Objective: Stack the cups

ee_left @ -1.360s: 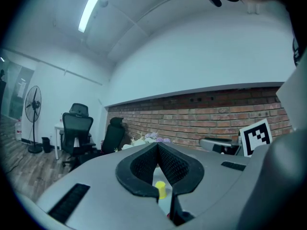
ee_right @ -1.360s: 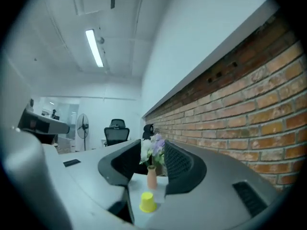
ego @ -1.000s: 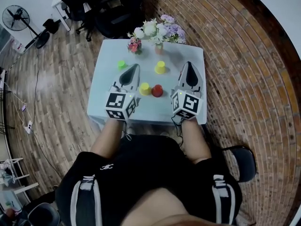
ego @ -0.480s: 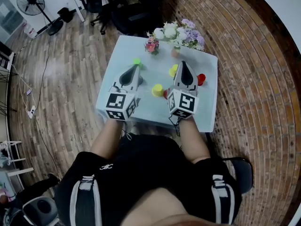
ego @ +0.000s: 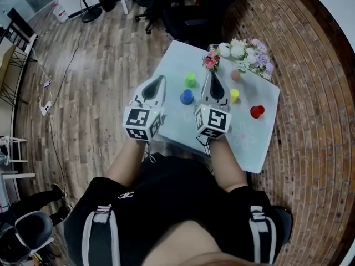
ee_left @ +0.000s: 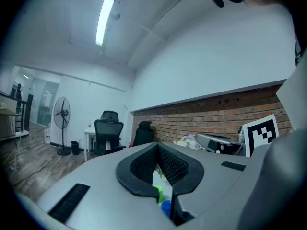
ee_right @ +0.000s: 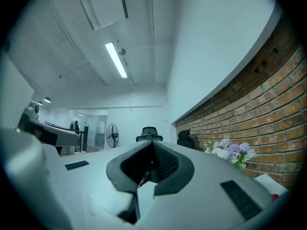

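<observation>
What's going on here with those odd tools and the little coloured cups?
A person holds a two-jaw gripper in each hand over a small table. The left gripper and the right gripper are both shut and hold nothing. Four cups stand apart on the table: the green cup, blue cup, yellow cup and red cup. None is stacked yet. Flowers sit at the far edge.

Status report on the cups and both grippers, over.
Left hand-held gripper and right hand-held gripper shut, empty. Green cup, blue cup, yellow cup, red cup apart on table, unstacked. Flowers behind them, not blocking.
</observation>
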### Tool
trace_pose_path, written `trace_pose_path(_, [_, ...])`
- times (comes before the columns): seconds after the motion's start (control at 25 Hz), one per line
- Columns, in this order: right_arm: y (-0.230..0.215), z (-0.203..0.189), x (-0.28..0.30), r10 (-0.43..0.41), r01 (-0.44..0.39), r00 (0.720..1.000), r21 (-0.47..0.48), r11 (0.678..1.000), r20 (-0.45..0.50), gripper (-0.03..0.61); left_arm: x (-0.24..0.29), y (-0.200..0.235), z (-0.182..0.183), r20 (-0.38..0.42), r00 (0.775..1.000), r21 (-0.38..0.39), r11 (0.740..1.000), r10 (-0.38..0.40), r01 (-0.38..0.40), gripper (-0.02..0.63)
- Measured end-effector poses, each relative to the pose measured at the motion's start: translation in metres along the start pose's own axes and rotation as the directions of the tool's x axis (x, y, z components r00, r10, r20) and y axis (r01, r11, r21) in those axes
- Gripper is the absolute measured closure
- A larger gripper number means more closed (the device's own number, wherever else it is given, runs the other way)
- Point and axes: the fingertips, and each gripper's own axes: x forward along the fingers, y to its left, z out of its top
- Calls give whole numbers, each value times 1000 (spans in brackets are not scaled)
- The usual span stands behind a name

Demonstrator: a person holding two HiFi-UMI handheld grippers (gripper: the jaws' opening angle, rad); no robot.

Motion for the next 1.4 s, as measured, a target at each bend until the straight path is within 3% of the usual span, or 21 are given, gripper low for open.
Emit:
trace_pose_path(0.32, [47,-16,29,73,-73,997,10,997,9,564,-7,45,-5,2,999,-5,999,32,-32,612])
trace_pose_path(0.4, [58,-19,35,118,-119,993,38,992,27,228,-6,51,-7,-2,1000,-5,1000,29,-29,612])
trace_pose_path(0.48, [63,-28,39,115,-116,993,48,992,24,135,-5,56,-10,-9,1000,-6,1000,25,-25,612])
trace_pose_path(0.64, [61,-67,45,50,-48,996,39,998,-71,110,-4,62,-16,-26,1000,-13,1000,6,-6,612])
trace_pose_path(0.8, [58,-123,41,4,6,978,46,999,-209,109,-2,64,-28,-58,998,-16,1000,-14,13,612])
trace_pose_path(0.96, [57,-195,29,-24,47,925,50,998,-380,109,-1,66,-40,-84,996,-26,999,-24,22,612])
trace_pose_path(1.16, [61,-273,3,-23,67,832,59,996,-555,110,-4,70,-56,-117,993,-38,999,-25,20,612])
trace_pose_path(1.28, [63,-308,-6,-13,56,770,47,997,-638,112,-7,75,-64,-132,991,-41,999,-19,13,612])
trace_pose_path(1.4, [65,-328,-7,-10,62,726,50,997,-688,114,-9,82,-69,-144,990,-41,999,-7,1,612])
